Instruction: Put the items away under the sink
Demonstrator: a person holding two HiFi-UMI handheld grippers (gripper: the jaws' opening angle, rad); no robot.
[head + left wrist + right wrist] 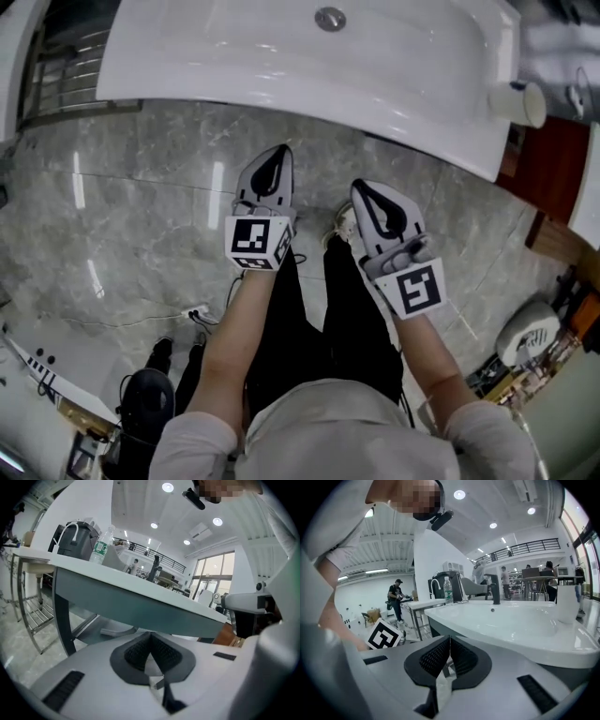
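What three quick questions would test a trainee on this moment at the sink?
1. True or false: the left gripper and the right gripper both have their jaws wide apart.
2. Where does the white cup stand? A) on the rim of the sink; B) on a shelf; C) between the right gripper's jaws.
3. Fill in: both grippers hang over the marble ____.

Key: 1 false, both are shut and empty; 2 A; 3 floor.

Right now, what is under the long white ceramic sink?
Beneath the sink, a dark metal leg and a shadowed grey surface show in the left gripper view; from above, the sink itself hides the rest.
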